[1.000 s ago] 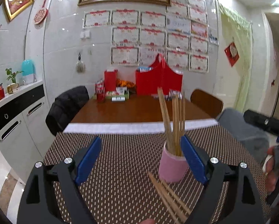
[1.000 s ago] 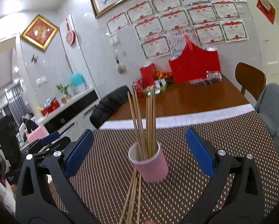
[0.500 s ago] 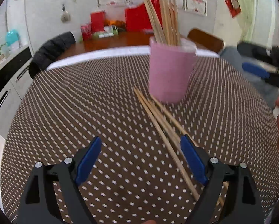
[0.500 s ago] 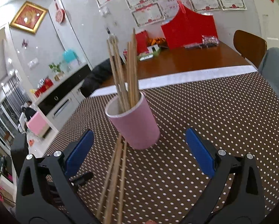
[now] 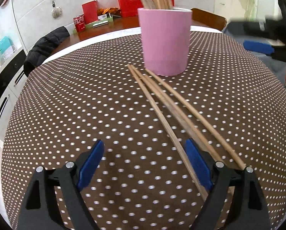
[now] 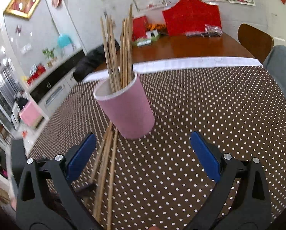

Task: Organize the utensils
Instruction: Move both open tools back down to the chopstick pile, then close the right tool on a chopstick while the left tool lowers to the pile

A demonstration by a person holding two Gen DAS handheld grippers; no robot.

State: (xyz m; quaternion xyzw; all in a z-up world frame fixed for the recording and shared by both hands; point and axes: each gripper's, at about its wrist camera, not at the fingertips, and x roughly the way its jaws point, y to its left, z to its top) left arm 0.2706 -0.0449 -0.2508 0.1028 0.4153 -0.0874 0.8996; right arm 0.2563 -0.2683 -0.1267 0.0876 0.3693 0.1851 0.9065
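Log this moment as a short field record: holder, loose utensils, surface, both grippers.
holder: pink cup, upright, with chopsticks standing in it
loose utensils: several loose chopsticks lying flat beside the cup's base
surface: brown dotted tablecloth
left gripper: open, empty, low over the cloth by the loose chopsticks
right gripper: open, empty, facing the cup

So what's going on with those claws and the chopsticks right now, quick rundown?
Left claw open, low over loose chopsticks on the dotted cloth. Right claw open, facing pink cup. Nothing gripped; nothing blocking.
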